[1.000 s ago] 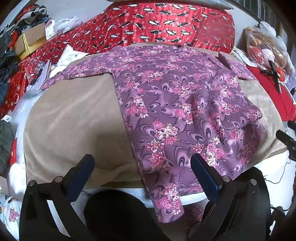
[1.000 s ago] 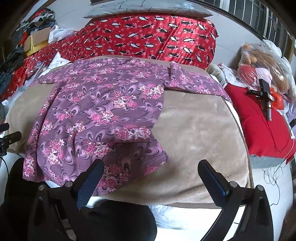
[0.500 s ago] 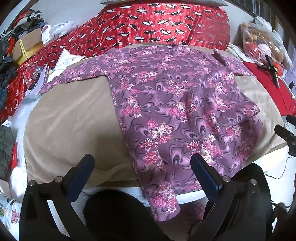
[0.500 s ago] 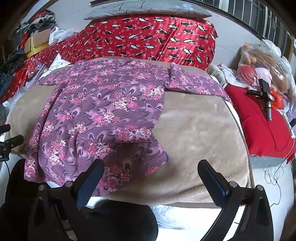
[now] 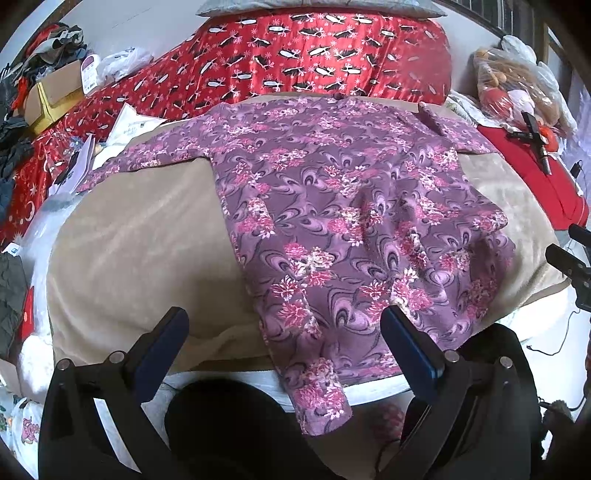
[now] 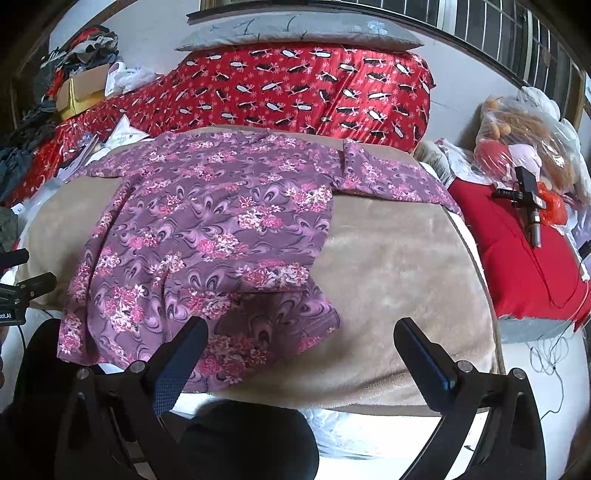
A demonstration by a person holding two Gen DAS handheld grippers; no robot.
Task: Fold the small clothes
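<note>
Now | purple floral top [image 5: 332, 206] | spread flat, hem corner folded

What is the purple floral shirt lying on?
The purple floral shirt lies spread on a beige fleece blanket. What the blanket covers is mostly hidden; only a white edge shows below.

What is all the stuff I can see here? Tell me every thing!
Floral shirt: one, purple with pink flowers, spread on the beige blanket, hem hanging over the near edge.
Beige blanket: one, tan, under the shirt.
Red quilt: one, red with black and white print, behind the shirt.
Grey pillow: one, on top of the quilt.
Bag of plush toys: one, clear plastic, far right.
Cardboard box: one, brown and yellow, far left.
Papers: several, white, left of the shirt.
Left gripper: one, black with blue pads, open, empty.
Right gripper: one, same, open, empty.
</note>
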